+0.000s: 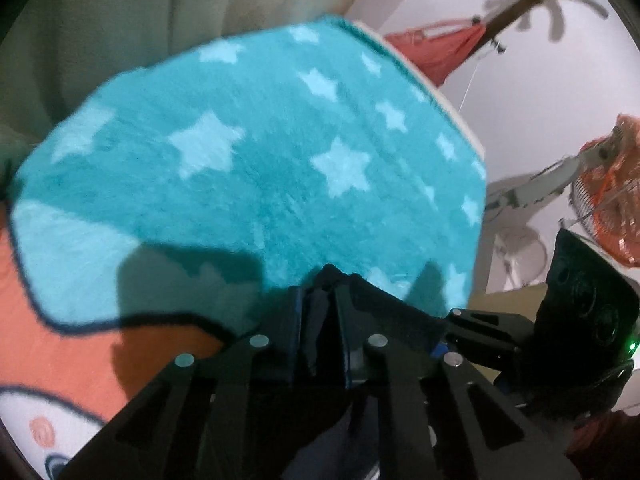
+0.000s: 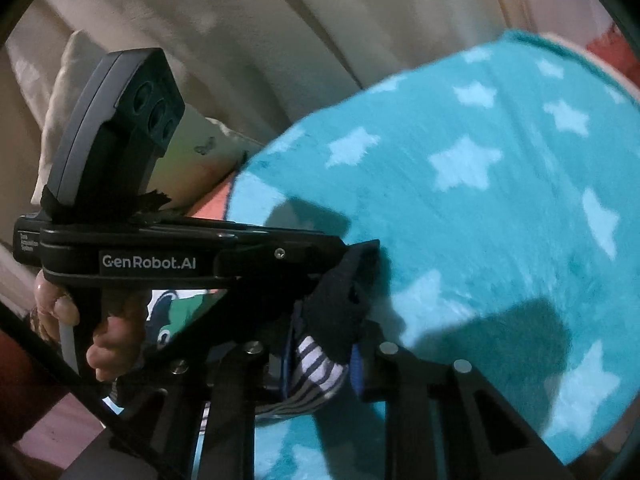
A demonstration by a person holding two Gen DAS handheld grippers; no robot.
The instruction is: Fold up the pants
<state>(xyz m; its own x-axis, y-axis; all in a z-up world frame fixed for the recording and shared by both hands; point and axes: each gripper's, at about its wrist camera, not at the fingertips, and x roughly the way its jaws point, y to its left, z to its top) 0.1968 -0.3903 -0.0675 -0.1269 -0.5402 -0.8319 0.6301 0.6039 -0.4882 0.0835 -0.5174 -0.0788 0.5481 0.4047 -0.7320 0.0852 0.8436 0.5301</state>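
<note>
The pants are dark navy with a striped white-and-navy part [image 2: 316,364]. My left gripper [image 1: 320,292] is shut on a bunch of the dark pants fabric [image 1: 320,320], held above a teal star-patterned blanket [image 1: 260,160]. My right gripper [image 2: 324,344] is shut on the pants too, with dark fabric [image 2: 340,304] sticking out past the fingers. The left gripper's body [image 2: 192,256] shows in the right wrist view, close beside the right one, with a hand on its grip. The rest of the pants hangs below, out of sight.
The teal blanket [image 2: 500,220] covers a bed with an orange patterned sheet [image 1: 72,340]. Cream curtains [image 1: 120,20] and a pillow [image 2: 80,80] stand behind. A fan with an orange cover [image 1: 612,200] and a red bag [image 1: 436,48] are at the right.
</note>
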